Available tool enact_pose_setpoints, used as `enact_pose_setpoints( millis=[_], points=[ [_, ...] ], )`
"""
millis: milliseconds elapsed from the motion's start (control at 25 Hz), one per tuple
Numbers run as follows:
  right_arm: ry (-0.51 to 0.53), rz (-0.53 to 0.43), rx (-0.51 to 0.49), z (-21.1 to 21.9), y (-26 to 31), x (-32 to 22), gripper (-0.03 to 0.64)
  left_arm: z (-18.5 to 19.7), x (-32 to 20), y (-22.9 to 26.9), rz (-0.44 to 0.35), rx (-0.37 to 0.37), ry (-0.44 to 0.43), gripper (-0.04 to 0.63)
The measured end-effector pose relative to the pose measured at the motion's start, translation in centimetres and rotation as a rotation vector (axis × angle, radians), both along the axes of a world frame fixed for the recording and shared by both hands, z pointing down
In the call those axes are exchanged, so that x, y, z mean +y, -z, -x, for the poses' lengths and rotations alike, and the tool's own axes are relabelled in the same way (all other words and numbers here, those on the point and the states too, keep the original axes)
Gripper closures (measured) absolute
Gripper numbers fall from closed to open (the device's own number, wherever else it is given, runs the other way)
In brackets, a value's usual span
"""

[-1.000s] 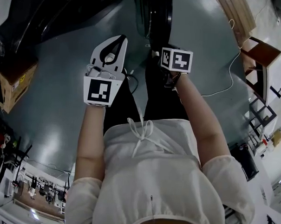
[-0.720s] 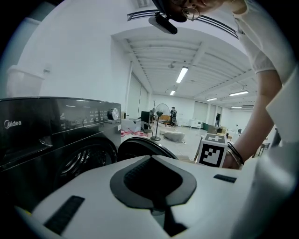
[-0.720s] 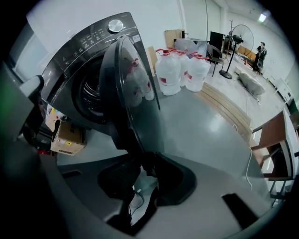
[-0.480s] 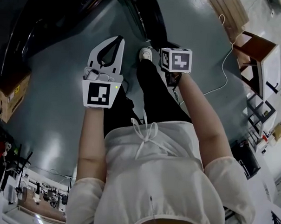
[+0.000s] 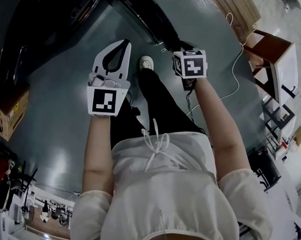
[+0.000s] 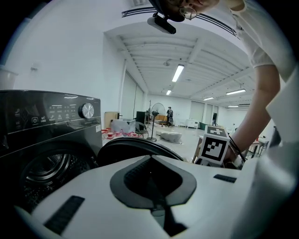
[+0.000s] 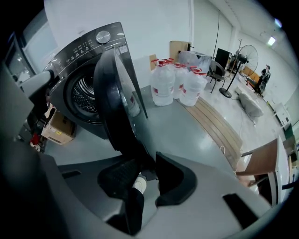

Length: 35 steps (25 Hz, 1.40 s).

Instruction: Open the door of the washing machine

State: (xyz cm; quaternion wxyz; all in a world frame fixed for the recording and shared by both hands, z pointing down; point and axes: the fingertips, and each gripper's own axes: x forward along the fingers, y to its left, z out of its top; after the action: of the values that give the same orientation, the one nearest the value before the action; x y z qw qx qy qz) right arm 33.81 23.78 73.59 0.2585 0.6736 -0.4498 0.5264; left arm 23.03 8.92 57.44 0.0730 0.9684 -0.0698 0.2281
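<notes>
The dark washing machine (image 7: 79, 51) stands with its drum uncovered. Its round door (image 7: 114, 102) is swung well out. The door's free edge runs down into my right gripper (image 7: 147, 161), whose tips are shut on it. In the head view the door (image 5: 145, 15) ends right at the right gripper's marker cube (image 5: 191, 63), which hides the jaws below it. My left gripper (image 5: 125, 41) hovers beside it over the floor, jaws shut on nothing. The left gripper view shows those closed tips (image 6: 150, 158), with the machine (image 6: 51, 121) at left and the door's rim (image 6: 135, 147) just beyond.
Several big water jugs (image 7: 173, 84) and wooden planks (image 7: 217, 126) lie right of the machine. A cardboard box (image 7: 58, 130) sits at its left. A brown table (image 5: 273, 52) and a white cable (image 5: 232, 81) are at right. My white shoe (image 5: 145, 63) is between the grippers.
Both grippers have travelled across the floor with the person. The door's end has stayed at the right gripper's cube. The white shoe has stepped into sight between the grippers.
</notes>
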Motion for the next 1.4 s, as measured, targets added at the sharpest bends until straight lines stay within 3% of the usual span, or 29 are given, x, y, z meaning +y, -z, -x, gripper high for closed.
enact_pose_setpoints(
  millis=[400, 560, 800, 1160, 1400],
  points=[
    [0.017, -0.006, 0.048, -6.9, 0.3, 0.3, 0.502, -6.2, 0.0, -0.1, -0.001, 0.001, -0.061, 0.574],
    [0.069, 0.011, 0.102, -9.1, 0.8, 0.0, 0.505, -8.4, -0.1, 0.3, -0.007, 0.003, -0.09, 0.574],
    [0.1, 0.046, 0.103, -11.9, 1.1, -0.1, 0.505, -11.4, -0.8, 1.7, -0.017, 0.005, -0.104, 0.574],
    [0.172, 0.064, 0.096, -14.9, 1.2, -0.7, 0.503, -12.1, -0.9, 1.5, -0.001, -0.006, -0.109, 0.574],
    [0.201, 0.072, 0.166, -16.1, 3.1, -1.2, 0.532, -11.9, -1.4, 2.2, -0.001, 0.001, -0.097, 0.574]
  ],
)
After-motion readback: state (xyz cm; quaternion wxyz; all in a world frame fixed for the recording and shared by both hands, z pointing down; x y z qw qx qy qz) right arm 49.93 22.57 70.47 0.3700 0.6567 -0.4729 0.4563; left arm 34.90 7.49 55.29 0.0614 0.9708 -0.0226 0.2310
